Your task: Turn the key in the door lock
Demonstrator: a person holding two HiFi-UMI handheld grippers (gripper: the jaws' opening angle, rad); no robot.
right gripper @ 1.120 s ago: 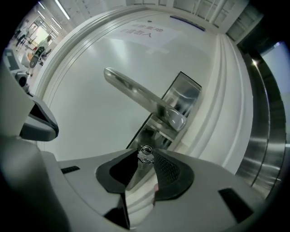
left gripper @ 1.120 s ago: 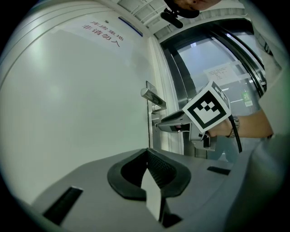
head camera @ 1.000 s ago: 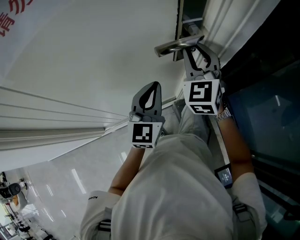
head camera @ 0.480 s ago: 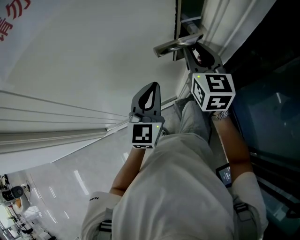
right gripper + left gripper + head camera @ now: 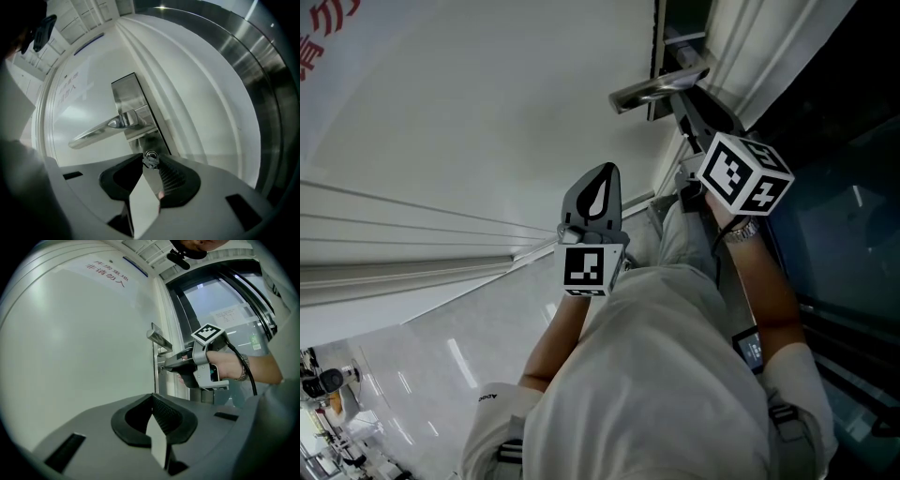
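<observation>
Right gripper [image 5: 684, 108] is pinching the key [image 5: 150, 159] by its head, jaws narrow, tips only. The key is sitting in the lock, just at 5 o'clock of the lever handle [image 5: 105, 129]. Tip grip is probably keeping the jaws off the lock plate [image 5: 129, 98] while twisting. Left gripper [image 5: 152, 401] is idling closed and empty, at 7 o'clock of the right one in the head view, well apart from the door.

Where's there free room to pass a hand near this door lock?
The bare door panel between the door handle and the left gripper is free. Crowded under the handle: the right gripper is shut on the key at the lock plate.
</observation>
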